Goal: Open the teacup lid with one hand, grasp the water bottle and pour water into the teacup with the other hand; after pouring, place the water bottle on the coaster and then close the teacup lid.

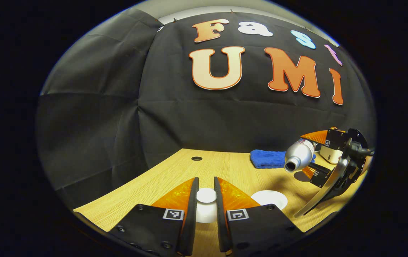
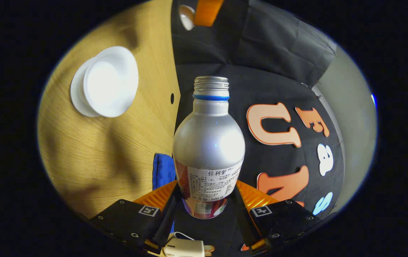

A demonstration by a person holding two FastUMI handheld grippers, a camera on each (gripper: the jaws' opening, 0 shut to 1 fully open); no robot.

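Pouring is in hand: the left claw (image 1: 206,200) grips the teacup lid (image 1: 206,195), the right claw (image 2: 205,210) clamps the tipped water bottle (image 2: 208,142), whose mouth must next reach the open teacup (image 2: 109,80).

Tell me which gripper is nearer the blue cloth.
Right. The right gripper holds the tilted bottle just in front of the blue cloth; the left gripper holds the lid farther back.

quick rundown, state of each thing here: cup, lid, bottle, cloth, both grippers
teacup: open, on its saucer
lid: off, held between left gripper fingers
water bottle: uncapped, tipped sideways
right gripper: shut on bottle
blue cloth: folded, on table
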